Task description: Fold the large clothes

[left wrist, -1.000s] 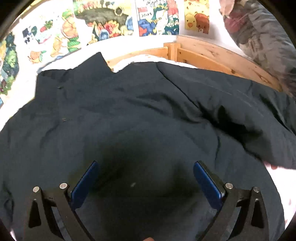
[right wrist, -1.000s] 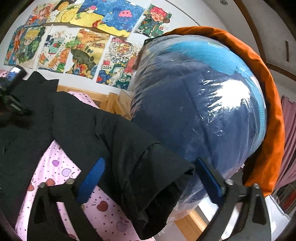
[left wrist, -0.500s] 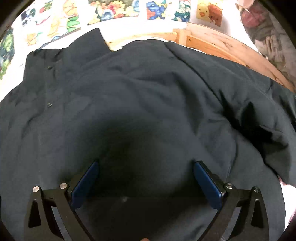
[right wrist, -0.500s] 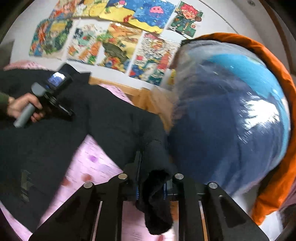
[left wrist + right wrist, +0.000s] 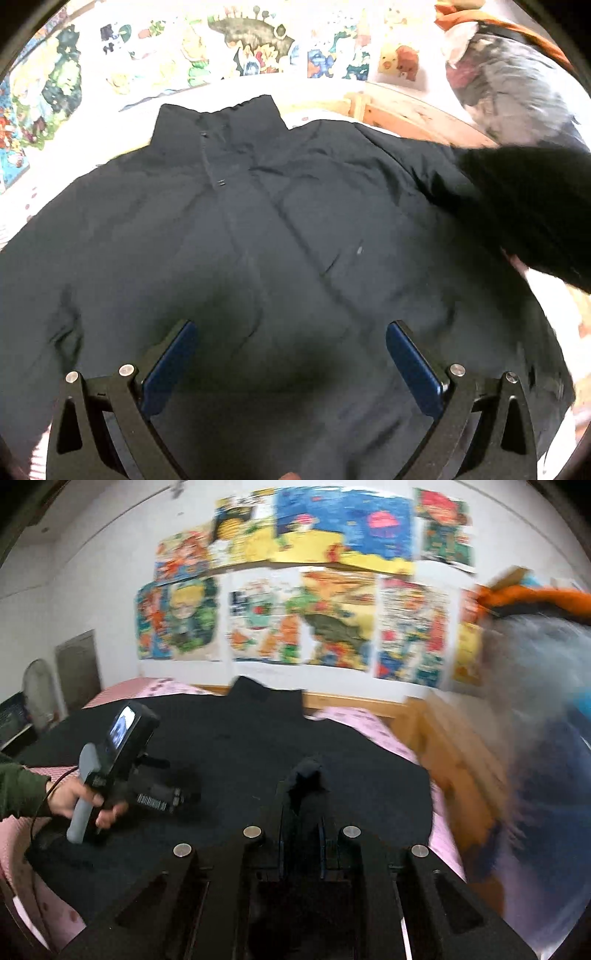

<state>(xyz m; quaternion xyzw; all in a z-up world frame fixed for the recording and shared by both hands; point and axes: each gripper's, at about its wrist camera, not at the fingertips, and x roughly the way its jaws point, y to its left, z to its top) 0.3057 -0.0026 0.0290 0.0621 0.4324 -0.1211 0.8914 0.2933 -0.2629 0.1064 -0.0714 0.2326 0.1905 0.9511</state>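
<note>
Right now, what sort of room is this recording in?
Most likely a child's bedroom: a dark jacket lies on a pink patterned bedsheet in a wooden bed frame, and colourful cartoon drawings cover the wall.

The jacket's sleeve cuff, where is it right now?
In the right wrist view, the sleeve cuff sits low at centre, pinched in the right hand-held gripper above the spread jacket.

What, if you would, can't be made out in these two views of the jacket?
- Left wrist: the jacket hem runs off the bottom edge behind the open left gripper.
- Left wrist: the raised sleeve end is a dark blur.
- Right wrist: the right gripper hides where it pinches the fabric.
- Right wrist: the bundle is motion-blurred.
</note>
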